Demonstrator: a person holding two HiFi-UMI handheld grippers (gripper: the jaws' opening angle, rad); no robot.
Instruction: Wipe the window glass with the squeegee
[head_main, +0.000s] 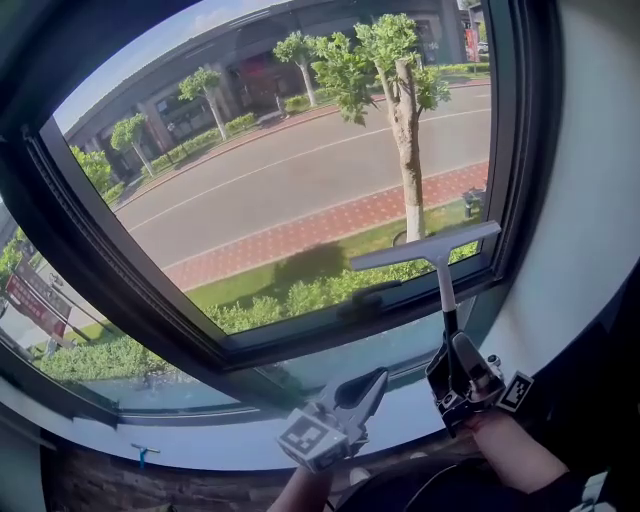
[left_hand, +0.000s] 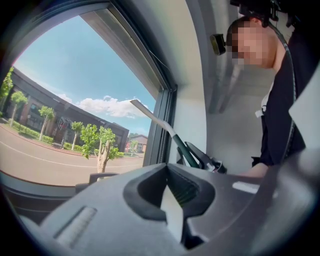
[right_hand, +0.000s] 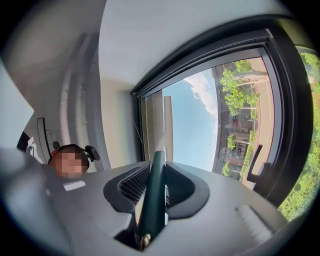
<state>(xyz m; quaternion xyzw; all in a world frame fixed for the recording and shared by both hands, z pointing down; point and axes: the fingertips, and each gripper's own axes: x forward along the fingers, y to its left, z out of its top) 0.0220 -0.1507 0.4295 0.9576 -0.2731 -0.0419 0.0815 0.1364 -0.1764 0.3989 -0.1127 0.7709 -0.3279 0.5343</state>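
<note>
Looking down in the head view: right gripper (head_main: 453, 350) holds the squeegee (head_main: 425, 247) upright, blade at the lower right of the glass (head_main: 280, 170), just above the frame (head_main: 300, 335); left gripper (head_main: 372, 383) hangs low, off the glass. Left gripper view: jaws pressed together, nothing in them. Right gripper view: jaws pinch the green handle (right_hand: 154, 195). Reads as the bottom of a stroke, so the next move probably needs a lift, a shift left and an overlapping pass.
</note>
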